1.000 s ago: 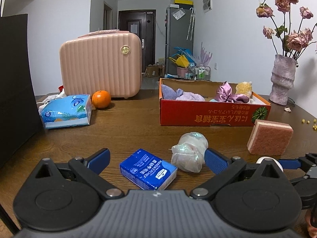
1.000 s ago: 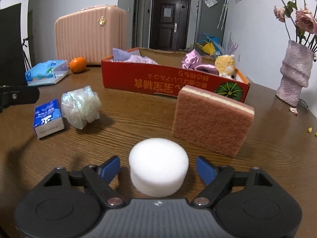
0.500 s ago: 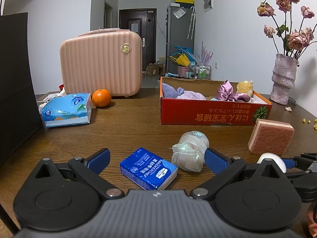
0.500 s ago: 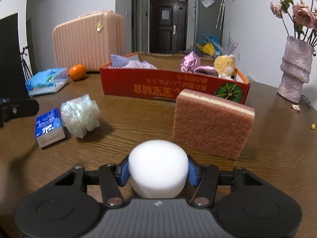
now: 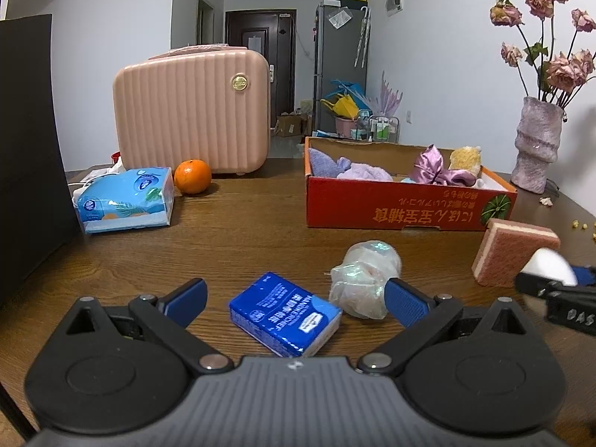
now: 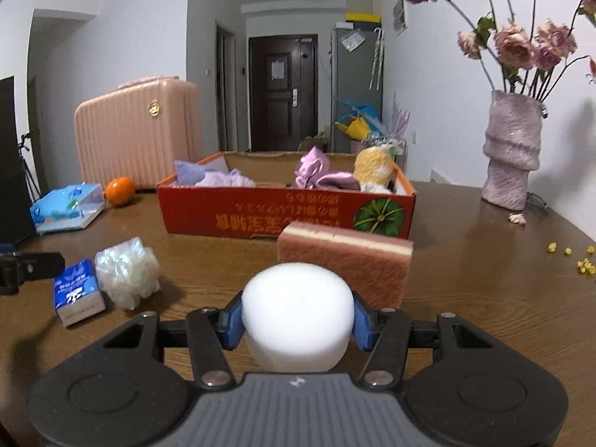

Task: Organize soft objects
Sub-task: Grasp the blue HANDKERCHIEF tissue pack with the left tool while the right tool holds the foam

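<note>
**Right tongs have the white foam puck, left ones idle**

On my feed the right gripper (image 6: 297, 322) is clamped on the white foam puck (image 6: 297, 316), both blue pads pressed into its sides. Those jaws have just been closing, with the puck between them. Right behind it stands the pink sponge (image 6: 344, 259), on edge on the wooden table (image 6: 484, 298), just in front of the red cardboard box (image 6: 287, 214) that already has a purple cloth, a satin bow and a yellow plush in it.

My left gripper (image 5: 296, 298) sits wide open, gripping nothing. The blue tissue pack (image 5: 285, 318) lies between its fingers, untouched, and the crumpled plastic bag (image 5: 365, 279) is next to the right finger.
</note>
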`<state>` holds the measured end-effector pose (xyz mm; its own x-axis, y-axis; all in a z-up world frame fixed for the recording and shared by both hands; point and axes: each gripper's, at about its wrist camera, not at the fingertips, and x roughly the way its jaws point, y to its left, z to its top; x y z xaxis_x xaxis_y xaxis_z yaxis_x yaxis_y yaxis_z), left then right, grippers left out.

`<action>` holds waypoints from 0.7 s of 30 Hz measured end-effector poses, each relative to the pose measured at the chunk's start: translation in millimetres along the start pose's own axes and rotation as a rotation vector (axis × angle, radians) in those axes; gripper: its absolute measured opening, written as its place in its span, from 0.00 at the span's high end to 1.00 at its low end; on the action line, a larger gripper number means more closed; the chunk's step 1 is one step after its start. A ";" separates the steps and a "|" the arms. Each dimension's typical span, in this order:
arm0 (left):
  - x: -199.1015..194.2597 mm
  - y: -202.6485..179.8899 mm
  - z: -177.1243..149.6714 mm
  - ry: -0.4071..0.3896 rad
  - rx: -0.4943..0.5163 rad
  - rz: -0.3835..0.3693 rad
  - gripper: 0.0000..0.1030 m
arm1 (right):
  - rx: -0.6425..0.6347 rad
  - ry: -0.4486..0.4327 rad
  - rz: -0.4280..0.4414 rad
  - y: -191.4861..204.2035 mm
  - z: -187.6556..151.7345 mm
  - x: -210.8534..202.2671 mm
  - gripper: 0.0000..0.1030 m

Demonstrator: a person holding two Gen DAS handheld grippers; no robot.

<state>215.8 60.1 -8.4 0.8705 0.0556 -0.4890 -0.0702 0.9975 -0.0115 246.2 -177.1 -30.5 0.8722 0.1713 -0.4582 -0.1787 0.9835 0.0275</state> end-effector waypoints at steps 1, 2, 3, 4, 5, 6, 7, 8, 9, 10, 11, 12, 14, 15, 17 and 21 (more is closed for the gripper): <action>1.5 1.5 0.0 0.003 0.003 0.005 0.00 | 0.004 -0.006 -0.004 -1.5 0.5 -1.3 0.47; 2.7 3.5 0.0 0.006 0.004 0.008 0.00 | 0.009 -0.010 -0.006 -3.2 0.7 -2.3 0.47; 3.7 5.7 -0.1 0.008 0.004 0.008 0.00 | 0.014 -0.013 -0.012 -4.4 0.7 -3.1 0.47; 5.5 8.3 -0.4 0.014 0.009 0.003 0.00 | 0.018 -0.015 -0.017 -5.9 1.0 -3.5 0.47; 7.9 10.5 -1.1 0.022 0.018 -0.003 0.00 | 0.023 -0.017 -0.021 -6.8 1.0 -4.0 0.47; 10.8 12.3 -2.0 0.032 0.030 -0.007 0.00 | 0.029 -0.017 -0.024 -7.9 0.9 -3.8 0.47; 14.4 13.4 -3.1 0.047 0.043 -0.008 0.00 | 0.034 -0.018 -0.027 -9.1 1.1 -3.6 0.47; 17.9 14.5 -4.6 0.063 0.054 -0.008 0.00 | 0.038 -0.019 -0.029 -10.0 1.2 -3.3 0.47; 21.7 16.0 -5.6 0.079 0.060 -0.009 0.00 | 0.039 -0.018 -0.030 -9.9 0.9 -3.5 0.47; 25.6 18.1 -6.3 0.095 0.063 -0.014 0.00 | 0.039 -0.017 -0.030 -9.8 0.8 -3.0 0.47; 27.2 19.4 -7.2 0.102 0.064 -0.017 0.00 | 0.037 -0.015 -0.030 -9.4 0.5 -2.5 0.47; 28.7 20.4 -7.8 0.106 0.066 -0.019 0.00 | 0.036 -0.014 -0.030 -8.8 0.3 -2.2 0.47; 31.9 21.8 -8.6 0.111 0.081 -0.031 0.00 | 0.036 -0.012 -0.029 -8.8 0.2 -1.4 0.47; 33.8 22.1 -9.1 0.114 0.090 -0.038 0.00 | 0.036 -0.011 -0.030 -9.0 0.1 -1.2 0.47; 39.3 22.2 -9.4 0.122 0.111 -0.053 0.00 | 0.036 -0.007 -0.032 -9.0 -0.1 -0.2 0.47; 53.3 21.3 -9.8 0.152 0.145 -0.081 0.00 | 0.033 -0.001 -0.036 -8.6 -0.9 1.5 0.47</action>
<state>255.9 83.9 -43.2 0.7862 -0.0217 -0.6176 0.0779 0.9949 0.0642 248.6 -185.3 -32.2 0.8784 0.1356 -0.4582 -0.1319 0.9904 0.0403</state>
